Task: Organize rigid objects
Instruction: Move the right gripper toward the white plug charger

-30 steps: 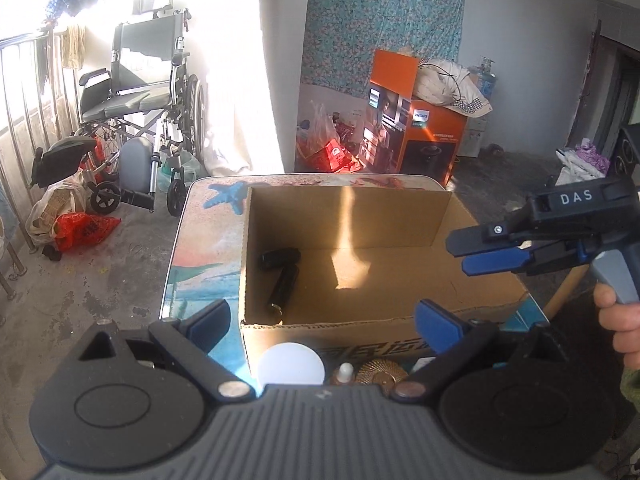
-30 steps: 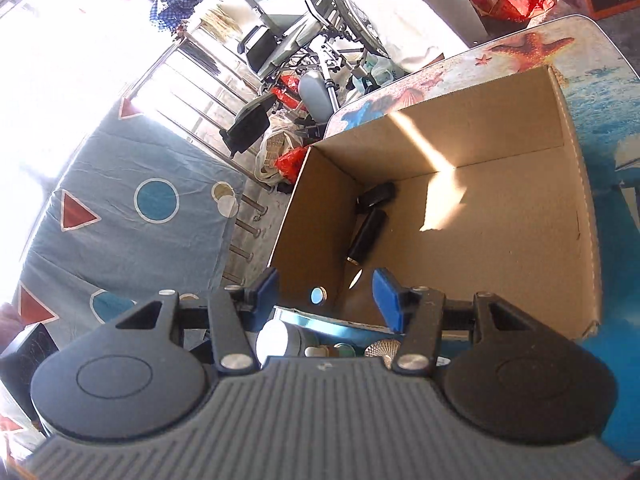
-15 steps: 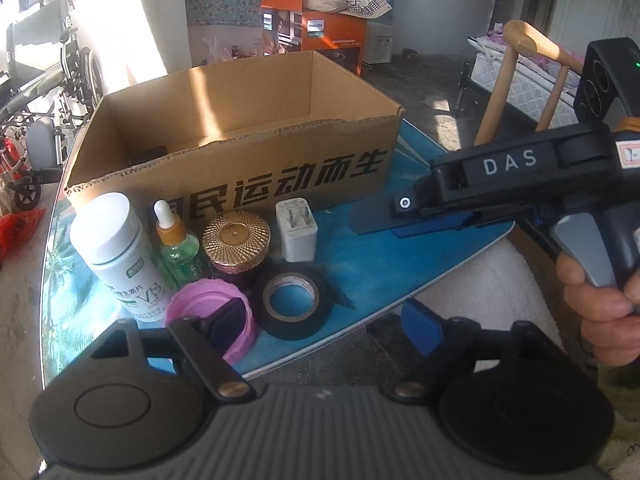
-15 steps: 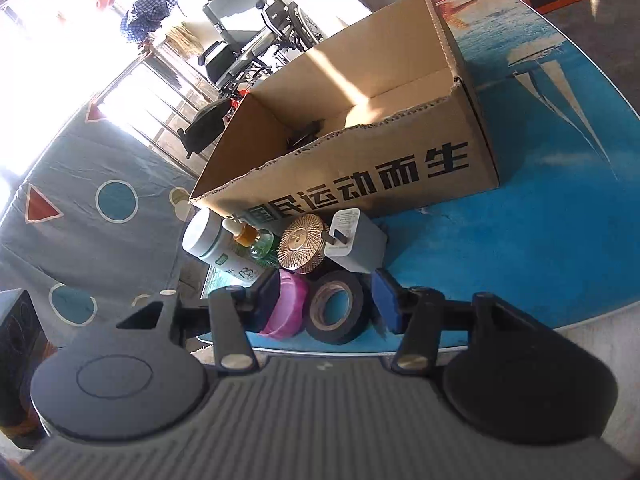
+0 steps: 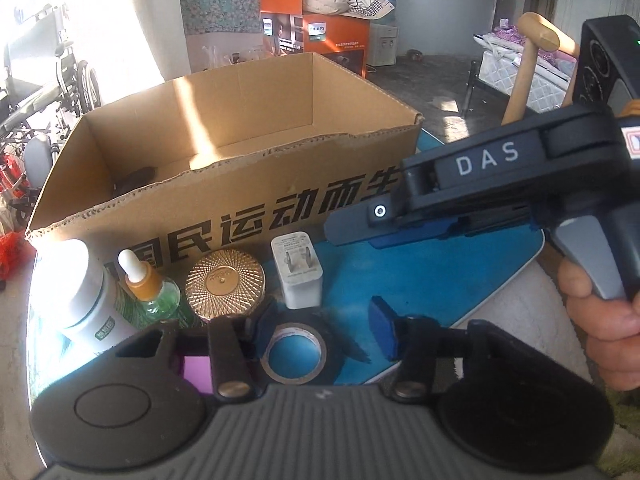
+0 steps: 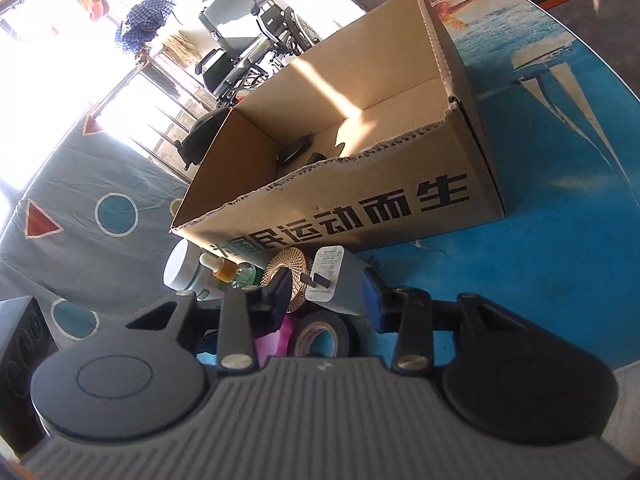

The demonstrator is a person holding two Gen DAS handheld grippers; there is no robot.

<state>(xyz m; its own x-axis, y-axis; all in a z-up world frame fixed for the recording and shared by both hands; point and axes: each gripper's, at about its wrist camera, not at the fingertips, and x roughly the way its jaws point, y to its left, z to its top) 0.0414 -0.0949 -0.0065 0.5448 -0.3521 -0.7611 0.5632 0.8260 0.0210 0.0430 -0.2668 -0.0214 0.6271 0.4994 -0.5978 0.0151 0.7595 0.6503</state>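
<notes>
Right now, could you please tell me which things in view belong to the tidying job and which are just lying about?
Job:
cardboard box
white bottle
dropper bottle
gold lid
white charger
black tape roll
pink lid

Lying about:
wheelchair
orange carton
wooden chair

brown cardboard box [image 5: 248,184] with black printed characters; table [image 6: 560,240] blue with a white sailboat print; black tape roll [image 5: 296,354]; white charger [image 5: 298,272]; gold ribbed lid [image 5: 224,280]; pink jar [image 6: 276,340]; blue-padded black tongs [image 5: 320,332].
</notes>
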